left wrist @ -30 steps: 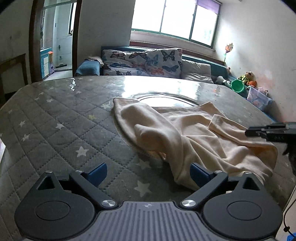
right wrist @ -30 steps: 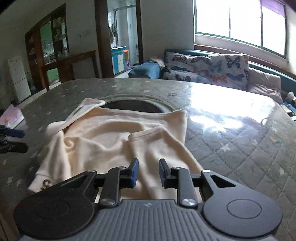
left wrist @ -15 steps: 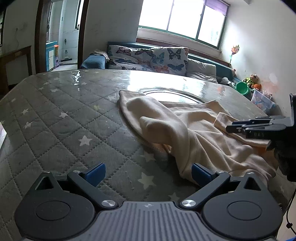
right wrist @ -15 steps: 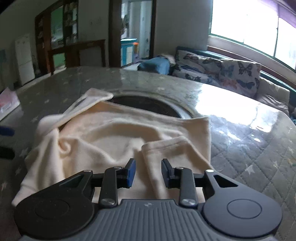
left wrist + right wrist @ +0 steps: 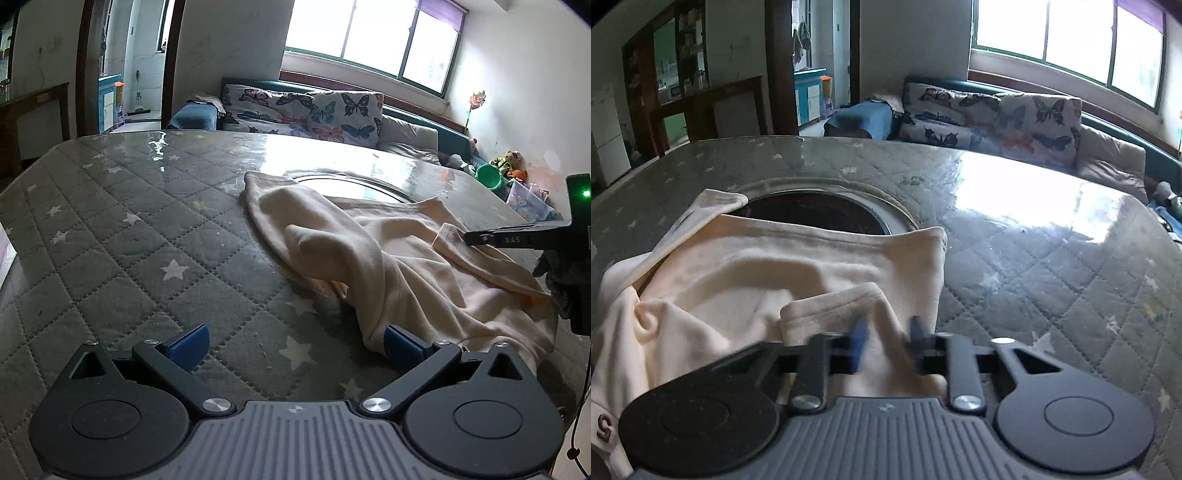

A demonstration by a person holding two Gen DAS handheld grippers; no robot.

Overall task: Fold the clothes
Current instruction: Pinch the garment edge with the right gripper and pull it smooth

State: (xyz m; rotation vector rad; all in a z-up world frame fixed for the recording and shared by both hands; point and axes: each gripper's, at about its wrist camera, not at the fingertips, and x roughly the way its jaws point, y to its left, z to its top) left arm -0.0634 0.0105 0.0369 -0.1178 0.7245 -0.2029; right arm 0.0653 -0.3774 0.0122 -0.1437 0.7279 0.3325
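Here, green bucket (image 5: 489, 176) beside toys (image 5: 511, 164)

Left gripper (image 5: 295, 341) angled downward, fingers (image 5: 188, 341) spread wide, right gripper (image 5: 885, 341) angled downward, fingers (image 5: 858, 341) just closing, motion-blurred.

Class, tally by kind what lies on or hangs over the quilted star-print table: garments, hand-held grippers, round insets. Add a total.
Garments: 1, the cream fabric garment
Black two-finger grippers with blue pads: 2, the left gripper and the right gripper
Insets: 1, the round dark inset
Total: 4
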